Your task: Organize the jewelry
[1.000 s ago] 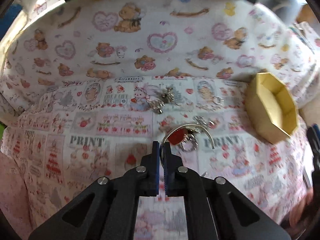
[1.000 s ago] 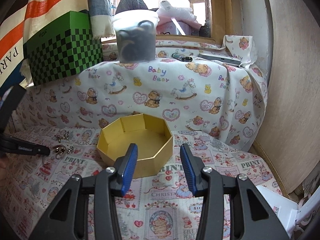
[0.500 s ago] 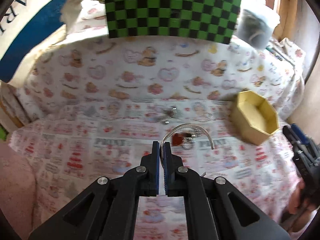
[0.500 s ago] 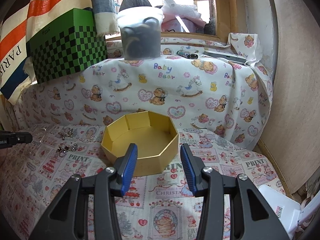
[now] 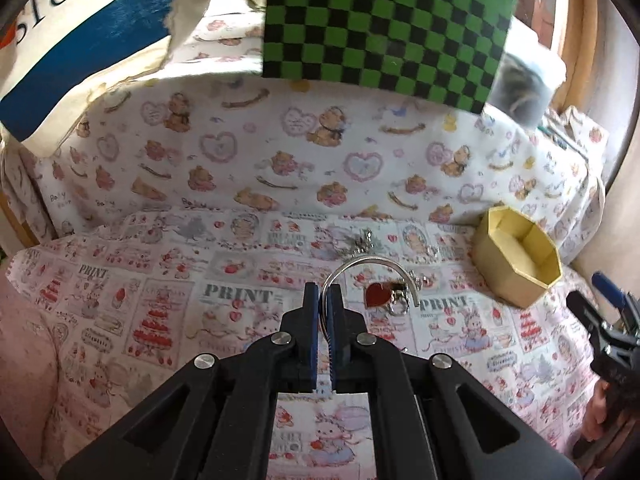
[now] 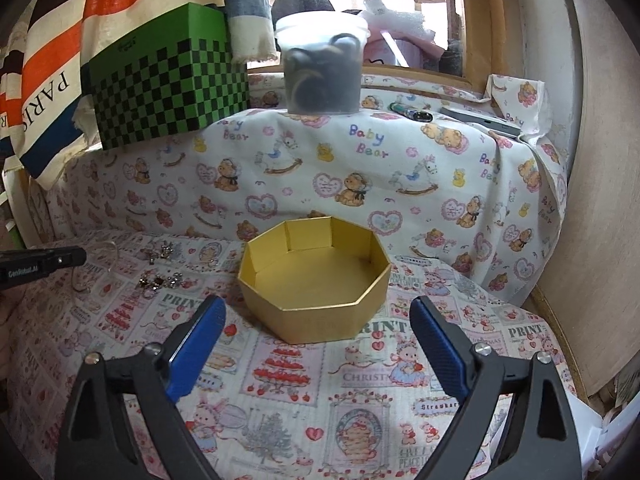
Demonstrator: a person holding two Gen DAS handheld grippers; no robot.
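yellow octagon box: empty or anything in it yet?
Empty. The right wrist view shows the yellow octagon box open-topped with a bare gold floor. The left tool holds the silver bangle outside it.

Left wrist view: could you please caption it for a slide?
Left gripper shut on silver bangle, yellow octagonal box to the right.

The left gripper [image 5: 323, 300], clamped on the silver bangle [image 5: 370, 276], has lifted it off the printed cloth [image 5: 140, 320]; its view now takes in the checkered green box [image 5: 384, 28] along the top. The right gripper [image 6: 316, 334] has just spread its jaws wide, nothing between them; the yellow octagonal box [image 6: 316, 276] sits beyond.
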